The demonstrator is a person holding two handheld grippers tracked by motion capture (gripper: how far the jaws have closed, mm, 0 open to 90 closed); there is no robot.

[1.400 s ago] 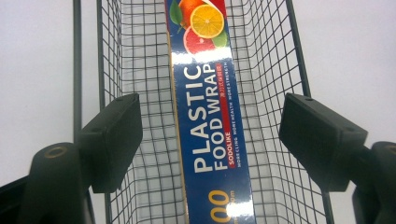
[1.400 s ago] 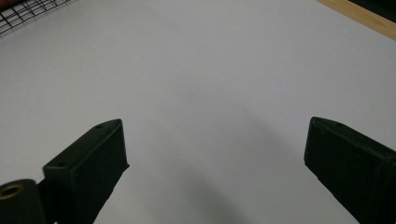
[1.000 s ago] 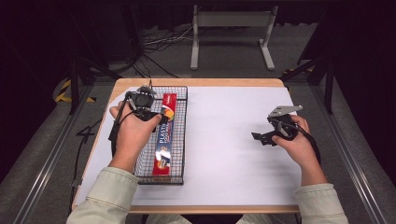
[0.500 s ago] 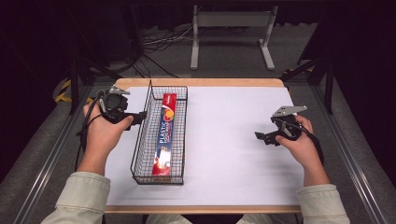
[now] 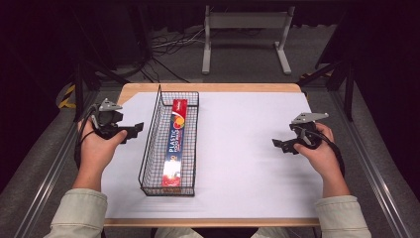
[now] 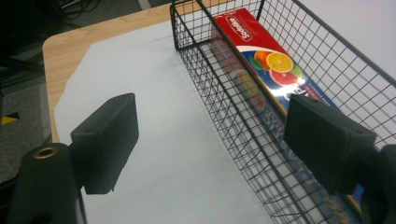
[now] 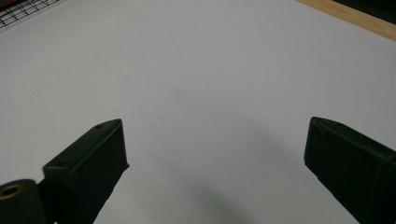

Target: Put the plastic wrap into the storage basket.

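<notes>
Dark room, wooden table (image 5: 213, 88) covered by a white sheet (image 5: 247, 148). Far left: left gripper (image 5: 132, 131) now sits off the basket's left side, low over the sheet; a second ago it was over the basket's far end, right at the box. Its jaws have just been opening, and the left gripper view shows them apart with nothing between, just sheet and basket wire behind them. Next across: wire basket (image 5: 171, 144) standing lengthwise, with the plastic wrap box (image 5: 174, 141) lying flat inside along its floor, red end toward the far side. So box looks placed and released, the hand backing away; placing step reads as done. Middle-right of sheet is bare. Far right: right gripper (image 5: 278, 145) resting near the table's right edge, about where it was before, jaws wide apart and empty in the right gripper view, well apart from the basket.
</notes>
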